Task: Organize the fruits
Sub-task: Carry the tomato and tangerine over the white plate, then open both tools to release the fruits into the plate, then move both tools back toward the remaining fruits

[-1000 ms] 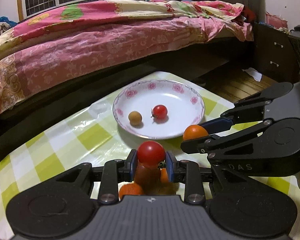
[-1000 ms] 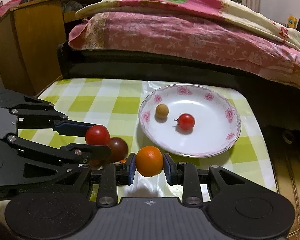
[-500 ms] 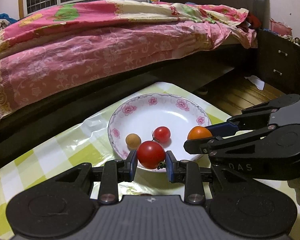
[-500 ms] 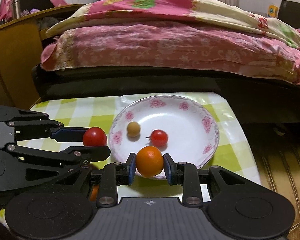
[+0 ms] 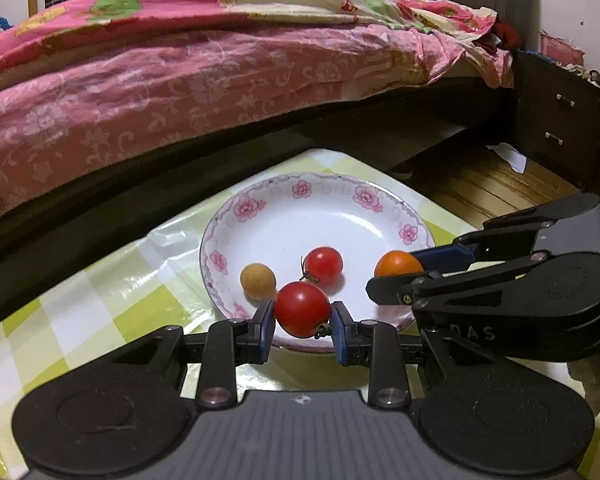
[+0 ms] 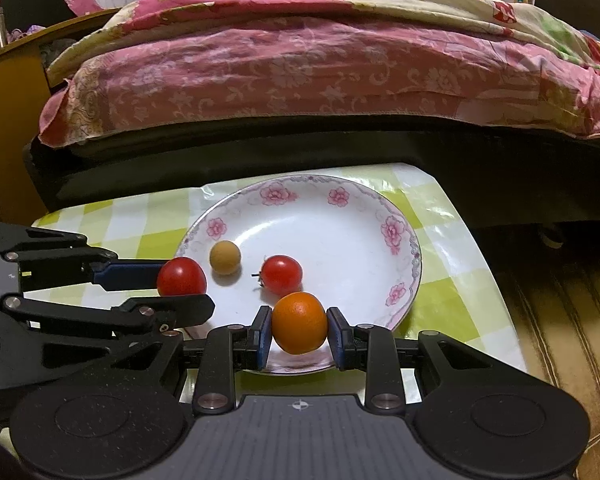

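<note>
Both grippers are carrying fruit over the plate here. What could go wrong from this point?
The left gripper and right gripper sit close over the plate; their fingers could collide. The held tomato or orange, once released, might roll into the small tomato or tan fruit, or off the shallow rim.

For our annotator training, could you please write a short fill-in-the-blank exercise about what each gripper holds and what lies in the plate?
1. The left gripper is shut on a red ____.
2. The right gripper grips a small fruit whose colour is ____.
3. The number of fruits lying loose in the flowered plate is ____.
4. Beside the small red tomato in the plate lies a round ____-coloured fruit.

Missing words: tomato; orange; two; tan
</note>
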`<state>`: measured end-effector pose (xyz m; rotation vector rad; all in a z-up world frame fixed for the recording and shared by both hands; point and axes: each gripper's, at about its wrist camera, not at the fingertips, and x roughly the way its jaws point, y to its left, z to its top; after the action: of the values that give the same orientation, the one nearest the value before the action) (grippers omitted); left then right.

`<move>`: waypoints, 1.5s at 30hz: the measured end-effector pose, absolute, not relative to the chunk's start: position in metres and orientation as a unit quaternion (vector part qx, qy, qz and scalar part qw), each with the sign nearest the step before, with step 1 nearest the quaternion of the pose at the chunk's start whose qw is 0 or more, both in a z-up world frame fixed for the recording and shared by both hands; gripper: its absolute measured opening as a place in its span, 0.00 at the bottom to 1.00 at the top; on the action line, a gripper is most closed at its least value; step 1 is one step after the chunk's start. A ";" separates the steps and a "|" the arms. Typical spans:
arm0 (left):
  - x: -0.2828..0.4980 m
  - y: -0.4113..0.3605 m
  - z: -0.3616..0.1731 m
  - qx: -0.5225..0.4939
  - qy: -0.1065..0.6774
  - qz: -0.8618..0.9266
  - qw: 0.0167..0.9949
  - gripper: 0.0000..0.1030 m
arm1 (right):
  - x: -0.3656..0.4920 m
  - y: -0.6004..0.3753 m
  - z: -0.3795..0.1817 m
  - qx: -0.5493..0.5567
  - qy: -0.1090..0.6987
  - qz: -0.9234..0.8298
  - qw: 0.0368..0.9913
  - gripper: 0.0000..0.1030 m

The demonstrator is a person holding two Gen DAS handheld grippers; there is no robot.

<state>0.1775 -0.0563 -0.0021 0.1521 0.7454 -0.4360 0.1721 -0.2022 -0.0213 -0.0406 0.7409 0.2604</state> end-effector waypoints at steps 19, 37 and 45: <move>0.183 -0.055 -0.005 0.072 0.367 -0.203 0.905 0.37 | 0.174 -0.200 -0.022 -0.024 0.355 0.130 0.925 0.29; 0.166 -0.045 0.015 0.073 0.352 -0.205 0.910 0.38 | 0.164 -0.196 -0.008 -0.018 0.343 0.136 0.929 0.30; 0.146 -0.034 0.021 0.078 0.354 -0.215 0.907 0.39 | 0.152 -0.190 -0.004 -0.019 0.350 0.155 0.924 0.30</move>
<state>0.1458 -0.0338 0.0209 0.1615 0.7308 -0.4442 0.1515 -0.1898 -0.0045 -0.0388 0.7175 0.3185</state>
